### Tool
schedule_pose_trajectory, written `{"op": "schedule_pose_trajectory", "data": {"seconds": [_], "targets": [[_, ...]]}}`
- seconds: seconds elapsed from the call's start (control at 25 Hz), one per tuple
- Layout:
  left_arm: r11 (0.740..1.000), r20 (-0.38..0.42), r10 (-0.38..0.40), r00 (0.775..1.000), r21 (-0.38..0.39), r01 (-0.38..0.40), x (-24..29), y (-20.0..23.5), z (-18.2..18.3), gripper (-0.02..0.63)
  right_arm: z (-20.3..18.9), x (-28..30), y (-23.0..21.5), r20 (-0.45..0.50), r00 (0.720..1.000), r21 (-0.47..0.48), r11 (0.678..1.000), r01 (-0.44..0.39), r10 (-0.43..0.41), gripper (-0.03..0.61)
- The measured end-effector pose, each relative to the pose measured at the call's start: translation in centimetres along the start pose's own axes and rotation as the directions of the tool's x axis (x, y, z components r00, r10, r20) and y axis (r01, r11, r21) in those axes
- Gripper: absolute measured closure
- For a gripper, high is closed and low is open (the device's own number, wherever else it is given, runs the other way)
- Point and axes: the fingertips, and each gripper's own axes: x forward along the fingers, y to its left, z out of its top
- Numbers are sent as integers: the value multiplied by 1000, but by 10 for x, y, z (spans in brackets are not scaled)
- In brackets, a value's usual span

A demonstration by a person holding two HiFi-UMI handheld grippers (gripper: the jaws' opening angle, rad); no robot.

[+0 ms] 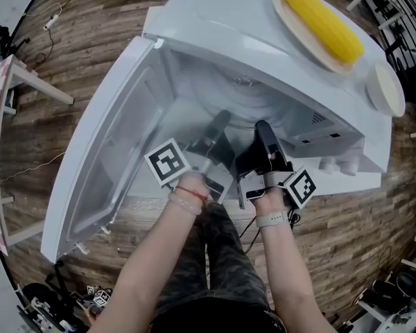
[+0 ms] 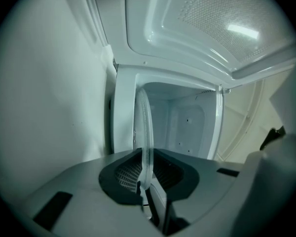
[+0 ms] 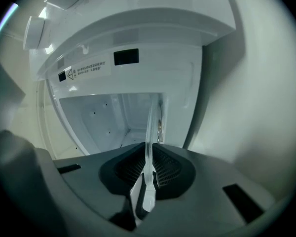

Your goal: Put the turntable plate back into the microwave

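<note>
— Two tongs are closed on what?
— The turntable plate [image 2: 144, 127] is pinched at its rim by the left tongs [image 2: 147, 181] and the right tongs [image 3: 148, 177]. It is seen edge-on by both and is held within the open front edge of the microwave [image 1: 263, 33].

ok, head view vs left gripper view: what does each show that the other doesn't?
Head view only: a yellow corn cob on an oval cream plate atop the white microwave, plus the wooden floor. Left gripper view only: the left gripper shut on the rim of the clear glass turntable plate, seen edge-on. Both: the microwave's cavity and open door.
</note>
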Motion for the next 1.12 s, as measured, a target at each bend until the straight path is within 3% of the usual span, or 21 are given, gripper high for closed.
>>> {"op": "schedule_pose_trajectory", "data": {"seconds": [0.44,0.76,1.12], "targets": [[1000,-40,-3,999,-16,2,-2,-4,-7,566,12,4,8,55,998,-2,1000,12,-11,520],[999,0,21,1000,-41,-21,-2,3,0,568,5,4,6,30,998,7,999,47,-47,517],[999,-9,35,999,-34,-35,6,3,0,569,-7,3,9,-17,998,-5,998,60,-60,518]]}}
